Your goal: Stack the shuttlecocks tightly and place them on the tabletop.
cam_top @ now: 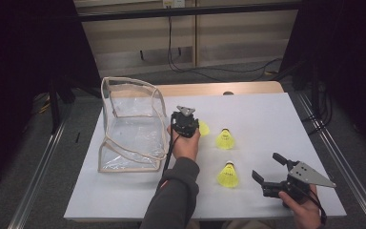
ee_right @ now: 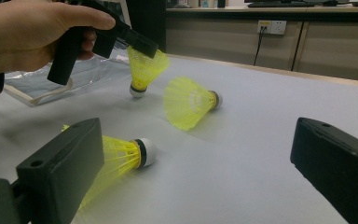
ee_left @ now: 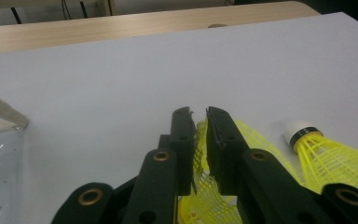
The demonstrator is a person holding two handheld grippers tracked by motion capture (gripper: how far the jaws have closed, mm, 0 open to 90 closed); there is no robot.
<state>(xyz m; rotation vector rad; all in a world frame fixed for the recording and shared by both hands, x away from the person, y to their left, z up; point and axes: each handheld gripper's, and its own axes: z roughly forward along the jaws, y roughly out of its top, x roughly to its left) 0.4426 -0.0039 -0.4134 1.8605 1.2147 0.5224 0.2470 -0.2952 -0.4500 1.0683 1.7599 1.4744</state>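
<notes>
High view: my left gripper (cam_top: pixel 187 125) pinches the skirt of a shuttlecock (cam_top: pixel 203 128), cork down, lifted to carry toward the clear bag (cam_top: pixel 131 125) at nine o'clock. My right gripper (cam_top: pixel 268 171) waits spread at five o'clock, holding nothing. Two more shuttlecocks (cam_top: pixel 225 139) (cam_top: pixel 228 175) lie between them. My hand hides most of the held one, and I cannot tell whether its cork touches the table.
</notes>
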